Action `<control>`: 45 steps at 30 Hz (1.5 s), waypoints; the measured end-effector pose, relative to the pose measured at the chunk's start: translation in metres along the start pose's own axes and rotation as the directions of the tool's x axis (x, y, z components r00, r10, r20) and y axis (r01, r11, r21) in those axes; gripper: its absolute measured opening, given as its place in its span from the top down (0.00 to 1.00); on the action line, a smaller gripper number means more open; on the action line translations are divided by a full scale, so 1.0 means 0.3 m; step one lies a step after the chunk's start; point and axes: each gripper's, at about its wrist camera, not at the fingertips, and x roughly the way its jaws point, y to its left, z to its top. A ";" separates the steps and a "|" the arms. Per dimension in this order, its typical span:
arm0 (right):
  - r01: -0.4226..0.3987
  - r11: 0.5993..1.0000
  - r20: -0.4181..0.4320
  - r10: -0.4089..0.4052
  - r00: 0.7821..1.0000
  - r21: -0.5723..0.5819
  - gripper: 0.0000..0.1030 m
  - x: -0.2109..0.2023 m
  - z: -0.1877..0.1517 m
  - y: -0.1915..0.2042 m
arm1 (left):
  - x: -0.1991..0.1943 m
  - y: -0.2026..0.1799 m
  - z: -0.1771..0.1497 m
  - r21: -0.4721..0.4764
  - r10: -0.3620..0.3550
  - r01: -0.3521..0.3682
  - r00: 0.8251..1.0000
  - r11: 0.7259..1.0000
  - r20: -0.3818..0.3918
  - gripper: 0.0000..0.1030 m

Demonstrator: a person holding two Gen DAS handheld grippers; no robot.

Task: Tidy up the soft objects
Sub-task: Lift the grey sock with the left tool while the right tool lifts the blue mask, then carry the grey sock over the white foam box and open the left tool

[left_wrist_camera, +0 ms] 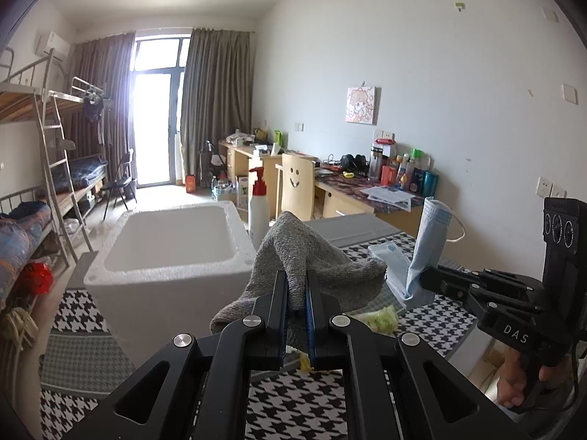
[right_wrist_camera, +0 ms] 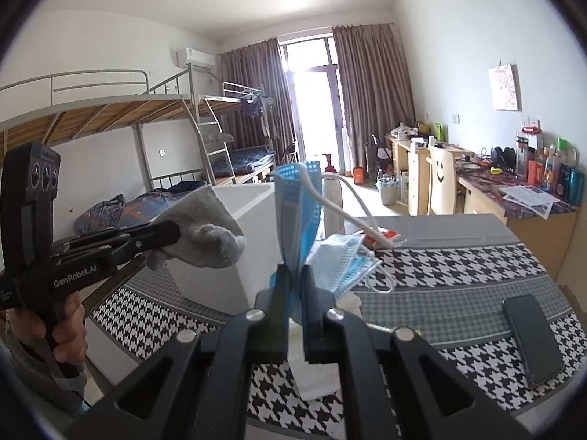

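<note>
- Closest to us in the left wrist view, our left gripper has its jaws pinched narrow on a grey sock, which is held clear of the table and droops to both sides of the fingers.
- Just left of the sock stands a white foam box on the houndstooth tablecloth; the sock's edge overlaps the box's right rim in this view, and we cannot tell whether they touch.
- Under the sock a yellow-green soft thing lies on the cloth.
- To the right, our right gripper grips a blue face mask that stands upright above its tip, ear loop hanging to the right.
- More blue masks lie on the cloth between the two tools.
- In the right wrist view, our right gripper is clamped shut on the blue face mask, which rises straight up from between the fingers, its white loop trailing right.
- Just beyond the fingertips, the other masks lie in a loose pile.
- Left of us, the left gripper holds the grey sock in front of the foam box.
- A dark phone lies on the cloth well to the right.
</note>
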 end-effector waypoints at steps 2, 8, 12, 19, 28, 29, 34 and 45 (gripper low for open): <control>0.005 1.000 0.004 -0.005 1.000 -0.002 0.93 0.002 0.008 0.000 | -0.001 0.001 0.014 0.007 0.005 -0.005 1.000 1.000 0.010 0.92; 0.008 1.000 0.020 -0.008 1.000 -0.005 0.93 0.016 0.046 -0.002 | 0.003 0.008 0.062 0.016 0.017 -0.018 0.999 1.000 0.034 0.92; 0.003 1.000 0.030 -0.002 1.000 -0.010 0.93 0.026 0.072 0.002 | 0.011 0.021 0.094 0.010 0.034 -0.034 0.998 0.999 0.046 0.92; 0.004 1.000 0.035 -0.003 0.999 -0.022 0.93 0.047 0.108 0.008 | 0.016 0.034 0.129 0.012 0.058 -0.059 0.996 0.998 0.063 0.92; -0.014 1.000 0.052 0.015 0.999 -0.024 0.93 0.070 0.157 0.017 | 0.041 0.059 0.169 0.004 0.099 -0.099 0.992 0.995 0.073 0.92; -0.016 1.000 0.051 0.017 0.999 -0.025 0.93 0.077 0.163 0.018 | 0.044 0.064 0.174 0.000 0.104 -0.105 0.992 0.995 0.073 0.92; -0.029 0.999 0.051 0.030 0.998 -0.022 0.93 0.102 0.181 0.023 | 0.054 0.079 0.190 -0.002 0.128 -0.128 0.989 0.992 0.077 0.92; -0.056 0.998 0.051 0.058 0.997 -0.040 0.93 0.146 0.227 0.047 | 0.068 0.123 0.229 -0.018 0.180 -0.180 0.980 0.984 0.081 0.92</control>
